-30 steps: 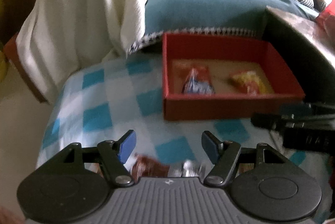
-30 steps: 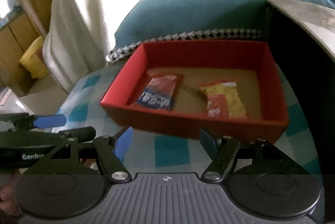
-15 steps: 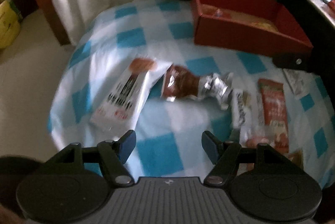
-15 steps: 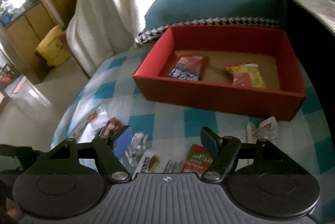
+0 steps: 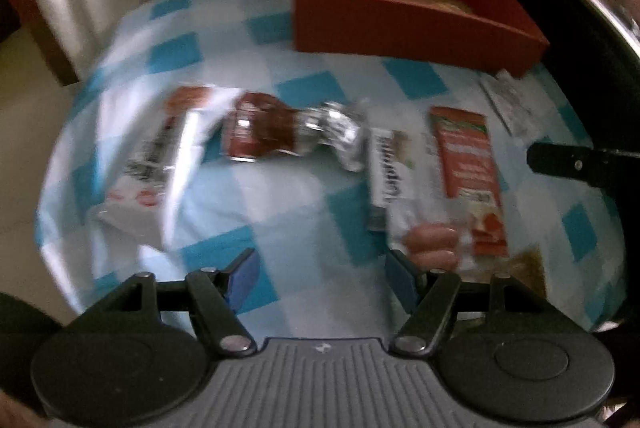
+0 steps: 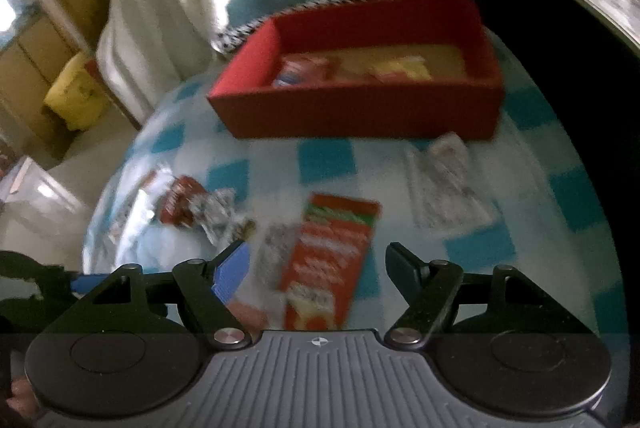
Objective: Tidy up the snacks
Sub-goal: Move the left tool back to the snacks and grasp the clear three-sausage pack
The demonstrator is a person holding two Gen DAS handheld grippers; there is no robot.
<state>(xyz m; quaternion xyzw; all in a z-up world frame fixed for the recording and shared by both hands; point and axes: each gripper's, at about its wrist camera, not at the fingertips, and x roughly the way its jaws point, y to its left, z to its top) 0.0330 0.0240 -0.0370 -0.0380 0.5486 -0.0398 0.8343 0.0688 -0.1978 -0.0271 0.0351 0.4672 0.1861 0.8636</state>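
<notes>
Left wrist view
Left gripper [image 5: 320,274]: jaws spread wide, nothing between them, above the checked cloth [image 5: 296,220].
Snack packets: loose on the cloth; white packet [image 5: 148,163] far left, brown foil wrapper [image 5: 264,131] beside it, white bar [image 5: 386,167] right of centre, orange-red packet [image 5: 468,163] just right of that, sausage pack [image 5: 434,246] near the right finger.
Red box [image 5: 400,31]: far side of the cloth, contents blurred.

Right wrist view
Right gripper [image 6: 320,268]: jaws released, holding nothing, over the orange-red packet [image 6: 332,260].
Red box [image 6: 360,107]: far centre, two packets inside.
Clear sachet [image 6: 444,183]: near the box, right.
Brown foil wrapper [image 6: 184,199]: left.
</notes>
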